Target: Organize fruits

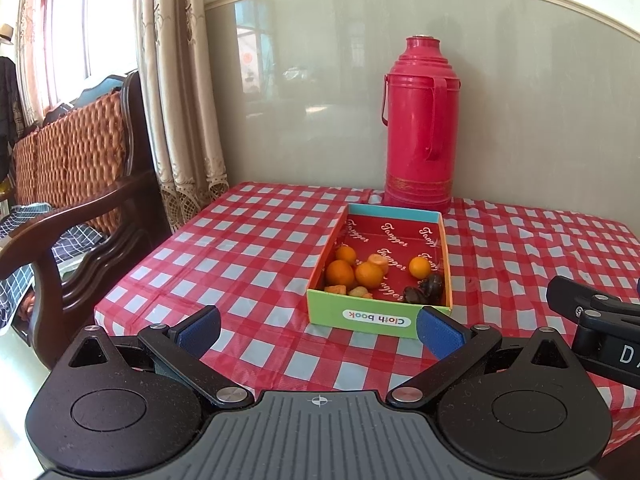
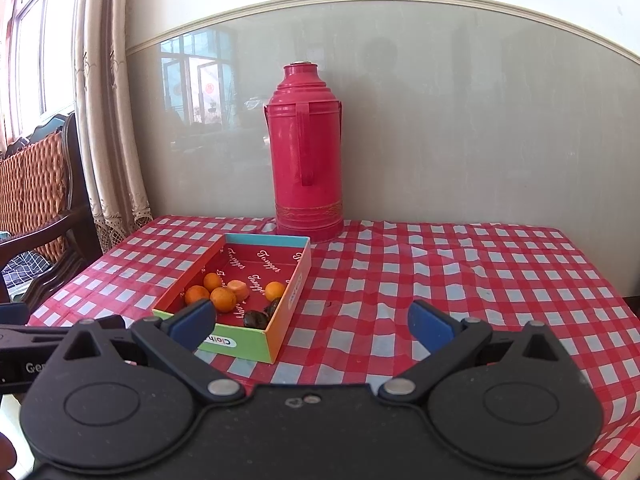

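Here, a shallow cardboard box (image 1: pixel 378 312) with a green front wall, a blue far rim and a red printed lining sits on the red-and-white checked tablecloth (image 1: pixel 248 240), just in front of a tall pinkish-red plastic thermos flask (image 1: pixel 420 120) that stands upright by the grey wall panel. Inside the box lie several small round oranges (image 1: pixel 340 273), mostly grouped toward its left side, with one orange apart toward the right wall (image 1: pixel 419 267). Two dark brown wrinkled fruits (image 1: pixel 424 290), possibly dates, lie in the near right corner, and a few small pale orange pieces (image 1: pixel 352 290) rest against the front wall.

The left gripper (image 1: pixel 319 326) hangs at the table's near edge, its blue-padded fingers (image 1: pixel 198 332) spread wide with nothing between them; the box is beyond and between the fingertips, not touched. The right gripper (image 2: pixel 312 322) is likewise wide apart and empty, over the cloth to the right of the box, its left finger (image 2: pixel 194 322) overlapping the box's near corner in that view. A dark wooden chair with an orange woven cushion (image 1: pixel 72 152) stands to the left beside a beige lace curtain (image 1: pixel 176 100).
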Demonstrator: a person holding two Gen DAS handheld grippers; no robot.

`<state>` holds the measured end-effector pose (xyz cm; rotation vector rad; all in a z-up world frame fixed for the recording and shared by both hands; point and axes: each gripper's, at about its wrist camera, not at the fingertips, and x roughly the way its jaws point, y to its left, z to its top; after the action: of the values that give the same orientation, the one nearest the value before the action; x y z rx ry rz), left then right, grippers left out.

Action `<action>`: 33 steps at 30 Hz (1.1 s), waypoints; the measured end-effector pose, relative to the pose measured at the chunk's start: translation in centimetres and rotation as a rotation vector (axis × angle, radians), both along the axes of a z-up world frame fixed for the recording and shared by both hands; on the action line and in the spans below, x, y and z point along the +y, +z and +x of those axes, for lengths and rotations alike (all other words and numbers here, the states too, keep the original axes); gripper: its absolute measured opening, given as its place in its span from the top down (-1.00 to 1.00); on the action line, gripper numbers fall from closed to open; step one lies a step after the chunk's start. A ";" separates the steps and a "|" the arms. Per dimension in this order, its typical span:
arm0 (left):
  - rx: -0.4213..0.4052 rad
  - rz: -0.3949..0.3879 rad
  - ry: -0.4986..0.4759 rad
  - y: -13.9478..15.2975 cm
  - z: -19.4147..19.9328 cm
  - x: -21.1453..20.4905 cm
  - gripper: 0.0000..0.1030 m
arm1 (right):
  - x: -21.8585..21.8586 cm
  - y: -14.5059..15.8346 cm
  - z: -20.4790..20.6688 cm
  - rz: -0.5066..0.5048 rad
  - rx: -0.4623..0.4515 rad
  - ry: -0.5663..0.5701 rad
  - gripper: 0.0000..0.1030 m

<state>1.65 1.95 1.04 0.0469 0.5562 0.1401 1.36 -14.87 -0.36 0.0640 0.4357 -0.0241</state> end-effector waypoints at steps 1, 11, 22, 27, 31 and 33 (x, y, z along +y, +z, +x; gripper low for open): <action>0.000 -0.001 0.001 0.0 0.0 0.0 -1.00 | 0.0 0.0 0.0 -0.001 0.000 -0.001 -0.89; -0.005 -0.005 0.005 0.0 0.1 0.1 -1.00 | -0.1 0.1 -0.1 -0.006 -0.005 -0.005 -0.89; -0.003 -0.010 0.002 -0.1 0.1 0.0 -1.00 | -0.1 0.0 -0.1 -0.006 0.000 -0.003 -0.89; -0.004 -0.008 -0.001 -0.1 0.1 -0.2 -1.00 | -0.1 0.0 -0.1 -0.005 -0.001 -0.003 -0.89; -0.004 -0.009 0.002 -0.1 0.2 -0.1 -1.00 | -0.2 -0.1 0.0 -0.009 0.001 -0.005 -0.89; -0.004 -0.010 0.004 -0.1 0.2 -0.1 -1.00 | -0.2 -0.2 0.1 -0.011 0.002 -0.006 -0.89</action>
<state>1.88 1.86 0.95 0.0356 0.5532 0.1411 1.44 -15.05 -0.56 0.0545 0.4375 -0.0329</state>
